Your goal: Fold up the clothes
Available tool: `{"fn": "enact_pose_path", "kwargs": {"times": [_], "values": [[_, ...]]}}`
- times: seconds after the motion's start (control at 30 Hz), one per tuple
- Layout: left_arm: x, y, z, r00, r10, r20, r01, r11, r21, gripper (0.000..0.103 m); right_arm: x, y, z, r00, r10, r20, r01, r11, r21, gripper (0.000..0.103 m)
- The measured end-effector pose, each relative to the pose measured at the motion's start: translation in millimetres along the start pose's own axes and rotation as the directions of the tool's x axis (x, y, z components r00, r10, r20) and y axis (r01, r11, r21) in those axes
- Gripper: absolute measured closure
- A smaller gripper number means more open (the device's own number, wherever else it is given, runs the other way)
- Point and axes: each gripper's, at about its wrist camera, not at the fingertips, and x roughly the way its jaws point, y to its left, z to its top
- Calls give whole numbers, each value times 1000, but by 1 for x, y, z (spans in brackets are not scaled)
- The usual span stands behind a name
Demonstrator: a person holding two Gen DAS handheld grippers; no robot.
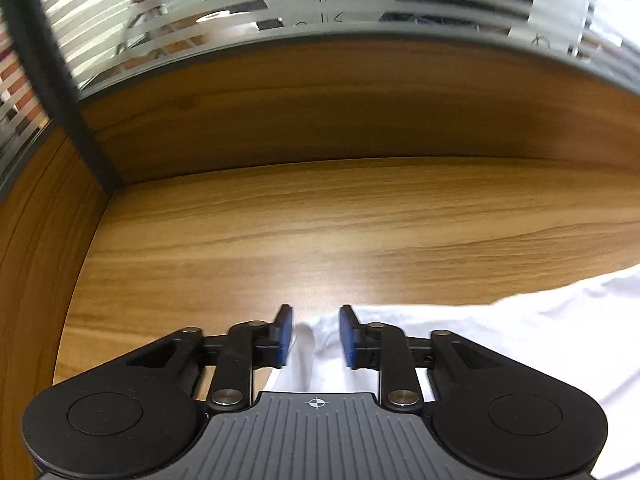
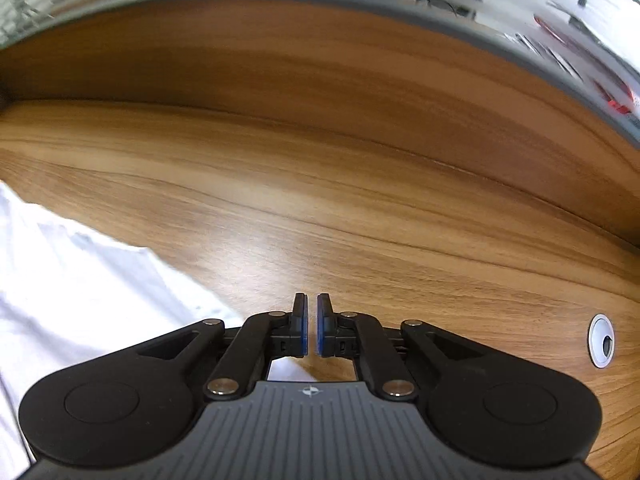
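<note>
A white garment (image 1: 500, 344) lies on the wooden table (image 1: 320, 220), spread to the right in the left wrist view. My left gripper (image 1: 315, 332) is open with its blue pads on either side of a raised fold at the garment's left corner; the pads do not press it. In the right wrist view the same garment (image 2: 80, 292) lies at the left. My right gripper (image 2: 312, 320) has its jaws almost together with a thin gap, just past the garment's right edge, above bare wood. A bit of white cloth shows beneath its body.
A wooden back panel (image 1: 340, 112) topped by frosted striped glass (image 1: 240, 4) closes off the far side of the table. A side panel meets it at the left corner (image 1: 100, 168). A white cable grommet (image 2: 602, 340) sits in the table at the right.
</note>
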Motion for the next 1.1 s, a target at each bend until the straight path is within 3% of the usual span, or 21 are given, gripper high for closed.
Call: {"fn": "enact_pose_path", "kwargs": {"times": [0.23,0.37,0.47,0.77,0.93,1.1], "values": [[-49,19,-26,1000,-20,-7,20,999,-32,65,-46,11,-16,993,116,3,-116,992,-43,98],[-68,20,-50,999,-24,-28,23,999,-41,62,-53,32,-29,982,190,-19,-191,978,-80,95],[-79,15,-71,998,-28,-53,26,999,-33,61,-34,44,-29,986,165,-24,-167,982,-91,82],[-97,13,-118,991,-17,-130,8,998,-68,60,21,62,-20,995,79,-64,-87,987,-132,79],[-106,9,-137,988,-23,-150,8,995,-98,59,8,67,-12,995,90,-53,-98,979,-178,79],[-112,0,-150,987,-35,-155,17,993,-115,59,-28,80,-23,981,188,-50,-195,948,-252,76]]}}
